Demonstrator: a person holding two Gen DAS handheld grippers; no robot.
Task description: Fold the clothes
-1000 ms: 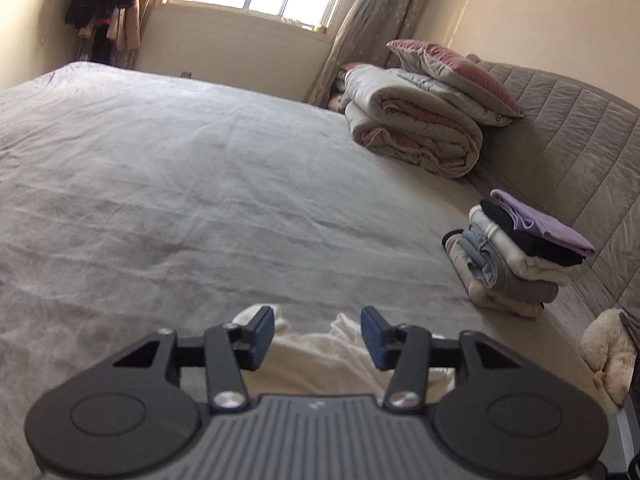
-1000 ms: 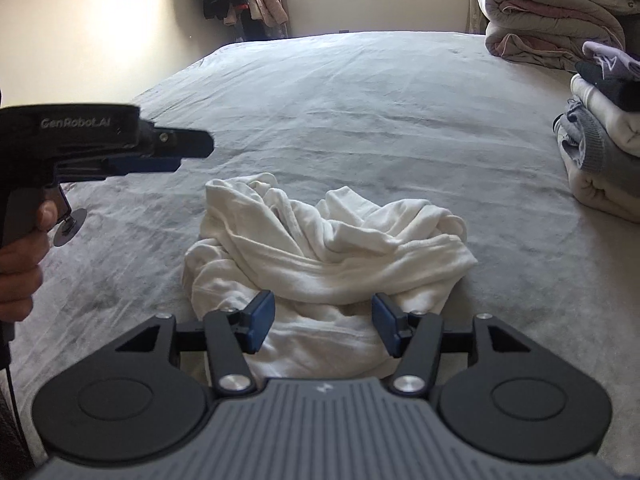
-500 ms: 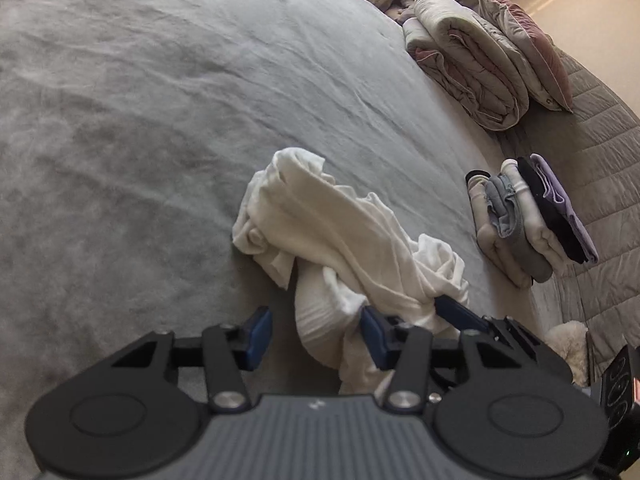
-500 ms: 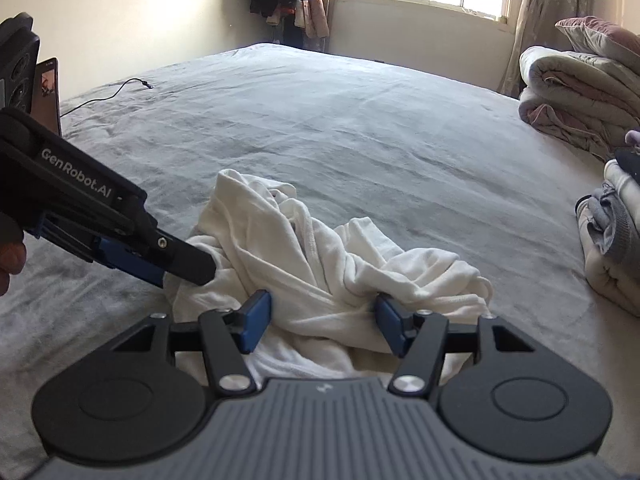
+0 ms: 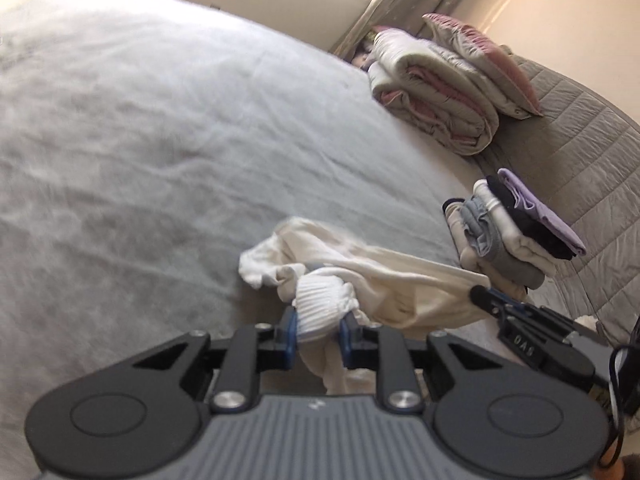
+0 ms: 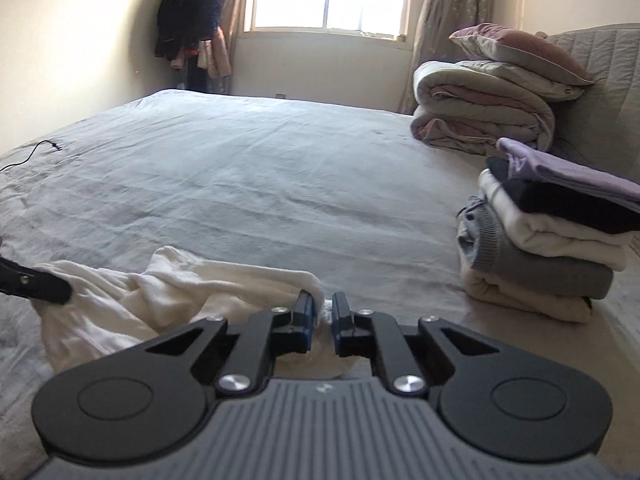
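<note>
— What is my left hand-held gripper [image 5: 318, 330] doing?

— It points forward and downward. Its jaws are closing, with a ribbed white bunch of the white garment [image 5: 384, 280] between the blue pads [image 5: 289, 330], which press on the cloth.

— And my right hand-held gripper [image 6: 322, 320]?

— It is tilted downward too. Its jaws are closing and stand almost together, with an edge of the same cloth pinched in the narrow gap. From the left view, its black fingers reach in from the right side.
</note>
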